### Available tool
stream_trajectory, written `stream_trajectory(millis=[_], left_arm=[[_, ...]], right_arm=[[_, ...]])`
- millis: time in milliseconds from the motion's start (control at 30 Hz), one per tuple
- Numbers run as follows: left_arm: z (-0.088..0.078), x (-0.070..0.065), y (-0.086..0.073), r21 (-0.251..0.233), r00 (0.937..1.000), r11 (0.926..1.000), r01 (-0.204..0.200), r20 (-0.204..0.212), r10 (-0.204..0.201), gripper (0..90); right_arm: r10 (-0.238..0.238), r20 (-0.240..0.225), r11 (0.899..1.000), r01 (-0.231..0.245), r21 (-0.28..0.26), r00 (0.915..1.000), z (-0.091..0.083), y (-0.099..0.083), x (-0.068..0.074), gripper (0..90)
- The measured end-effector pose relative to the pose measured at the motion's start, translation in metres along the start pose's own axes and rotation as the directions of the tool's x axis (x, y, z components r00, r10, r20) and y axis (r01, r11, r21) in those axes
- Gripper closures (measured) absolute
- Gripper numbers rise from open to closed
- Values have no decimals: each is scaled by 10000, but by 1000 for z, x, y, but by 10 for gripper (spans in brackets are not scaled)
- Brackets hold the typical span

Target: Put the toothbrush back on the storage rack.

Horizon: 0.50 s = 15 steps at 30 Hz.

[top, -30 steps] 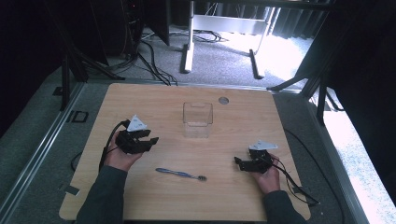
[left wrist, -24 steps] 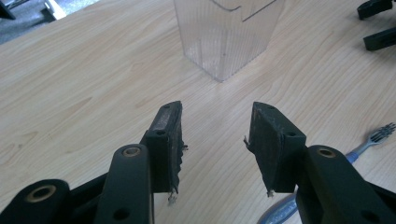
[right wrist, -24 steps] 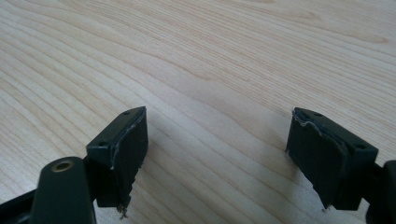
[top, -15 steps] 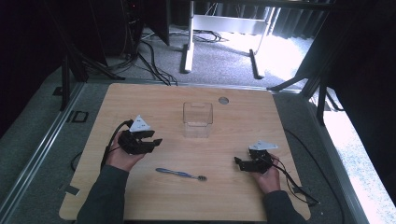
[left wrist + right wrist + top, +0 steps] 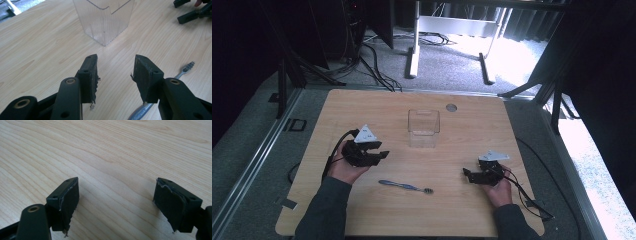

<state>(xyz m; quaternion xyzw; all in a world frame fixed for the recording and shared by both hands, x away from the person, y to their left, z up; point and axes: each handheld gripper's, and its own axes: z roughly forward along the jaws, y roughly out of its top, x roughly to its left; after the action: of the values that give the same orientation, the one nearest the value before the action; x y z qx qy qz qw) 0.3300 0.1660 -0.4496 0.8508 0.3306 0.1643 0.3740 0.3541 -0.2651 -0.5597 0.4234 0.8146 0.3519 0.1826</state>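
Observation:
A toothbrush [image 5: 404,186] with a blue-grey handle lies flat on the wooden table [image 5: 362,107], near the front, between my two hands. Behind it, near the table's middle, a clear ribbed plastic container [image 5: 423,127] stands upright and looks empty. My left gripper [image 5: 382,151] is held just left of the toothbrush and points right toward the container. In the left gripper view its gripper [image 5: 116,62] is open with nothing between the pads. The container [image 5: 105,20] is ahead of it and the toothbrush [image 5: 186,68] lies to its right. My right gripper [image 5: 468,176] rests at the front right, pointing left. The right gripper [image 5: 117,185] is open wide over bare wood.
A small round grey grommet [image 5: 451,107] sits in the tabletop behind the container. Cables [image 5: 527,197] trail from both grippers toward the front edge. Beyond the table are a grey carpet, floor cables and a white stand's legs [image 5: 412,55].
My left gripper has edged slightly to the right, still open. The right gripper, the toothbrush and the container have not moved.

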Motion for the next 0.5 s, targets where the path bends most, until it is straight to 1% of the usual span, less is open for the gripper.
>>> stream_trajectory(millis=[300, 433, 500], left_arm=[[2, -2, 3, 79, 9993, 9995, -294, 243, 292, 539], [3, -4, 4, 148, 9975, 9980, -609, 363, 603, 532], [4, -4, 5, 98, 9969, 9980, -626, 480, 620, 531]], right_arm=[[-16, 1, 10000, 16, 5, 10000, 0, 0, 0, 203], [-13, -1, 10000, 13, 4, 10000, 0, 0, 0, 203], [-14, 0, 10000, 14, 6, 10000, 0, 0, 0, 203]])
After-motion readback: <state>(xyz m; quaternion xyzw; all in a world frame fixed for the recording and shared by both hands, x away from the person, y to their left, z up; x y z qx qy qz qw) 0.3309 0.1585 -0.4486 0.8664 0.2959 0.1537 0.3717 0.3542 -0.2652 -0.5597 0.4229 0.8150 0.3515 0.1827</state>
